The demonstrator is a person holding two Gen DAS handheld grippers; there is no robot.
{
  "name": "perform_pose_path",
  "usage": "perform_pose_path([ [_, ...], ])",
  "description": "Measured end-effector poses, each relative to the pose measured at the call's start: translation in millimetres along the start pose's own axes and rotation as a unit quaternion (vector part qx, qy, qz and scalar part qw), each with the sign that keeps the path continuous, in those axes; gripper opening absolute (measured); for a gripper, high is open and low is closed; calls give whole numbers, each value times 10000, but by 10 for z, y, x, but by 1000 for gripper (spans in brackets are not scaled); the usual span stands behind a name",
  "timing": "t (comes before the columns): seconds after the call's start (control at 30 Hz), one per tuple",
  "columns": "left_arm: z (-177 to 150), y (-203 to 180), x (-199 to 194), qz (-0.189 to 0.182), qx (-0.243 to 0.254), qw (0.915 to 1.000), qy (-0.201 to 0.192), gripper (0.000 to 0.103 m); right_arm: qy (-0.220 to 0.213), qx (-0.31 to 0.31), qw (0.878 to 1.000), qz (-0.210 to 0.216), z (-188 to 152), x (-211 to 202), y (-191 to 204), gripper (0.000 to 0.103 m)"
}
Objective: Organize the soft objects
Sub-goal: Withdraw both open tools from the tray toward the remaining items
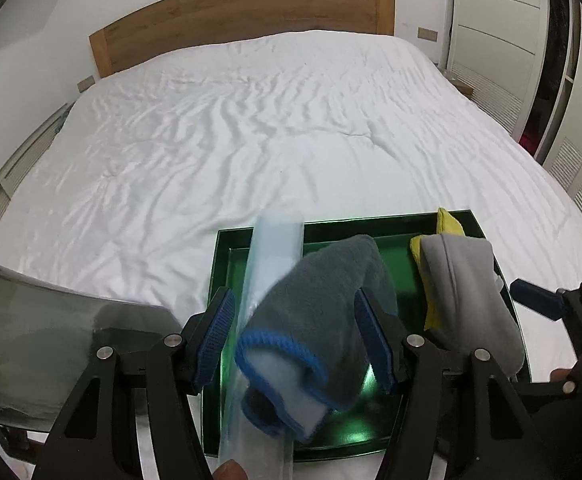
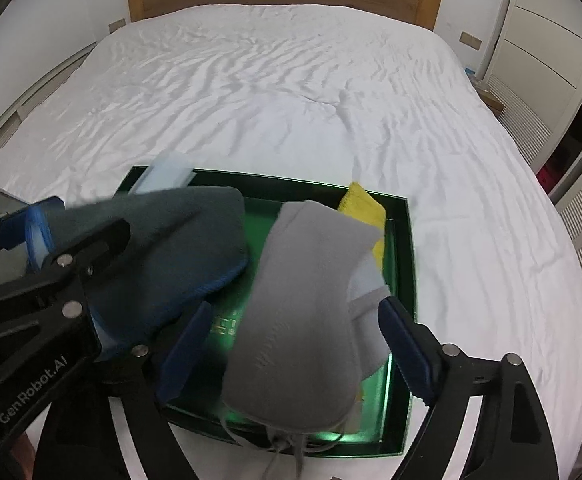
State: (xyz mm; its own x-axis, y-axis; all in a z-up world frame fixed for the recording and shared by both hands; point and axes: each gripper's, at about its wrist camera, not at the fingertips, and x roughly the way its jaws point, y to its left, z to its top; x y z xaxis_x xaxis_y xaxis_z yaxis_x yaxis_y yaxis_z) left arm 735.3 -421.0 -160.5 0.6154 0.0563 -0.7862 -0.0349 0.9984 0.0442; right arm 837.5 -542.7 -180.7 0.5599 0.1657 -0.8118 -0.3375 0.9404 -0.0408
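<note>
Cloths sit in your green tray [image 1: 463,220] on the white bed [image 1: 251,120]. Your left gripper [image 1: 295,336] has its jaws clamped on a dark grey cloth with blue trim [image 1: 323,292], held above the tray's left side beside a pale blue strip [image 1: 275,240]. Your right gripper [image 2: 295,356] has its jaws apart around a light grey cloth [image 2: 303,300] lying over a yellow cloth [image 2: 365,204].

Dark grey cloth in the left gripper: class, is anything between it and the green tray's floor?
Nothing visible blocks it. The dark grey cloth hangs over bare floor of the green tray; the light grey cloth lies further right.
</note>
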Motion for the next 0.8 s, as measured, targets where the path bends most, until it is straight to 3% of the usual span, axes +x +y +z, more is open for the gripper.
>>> perform_pose_path([
  [0.27, 4, 64, -59, -11, -10, 10000, -76, 56, -108, -66, 9999, -26, -17, -65, 71, 96],
  [0.8, 29, 39, -353, -203, 8, 9994, -265, 56, -296, -64, 9992, -243, -58, -388, 103, 103],
])
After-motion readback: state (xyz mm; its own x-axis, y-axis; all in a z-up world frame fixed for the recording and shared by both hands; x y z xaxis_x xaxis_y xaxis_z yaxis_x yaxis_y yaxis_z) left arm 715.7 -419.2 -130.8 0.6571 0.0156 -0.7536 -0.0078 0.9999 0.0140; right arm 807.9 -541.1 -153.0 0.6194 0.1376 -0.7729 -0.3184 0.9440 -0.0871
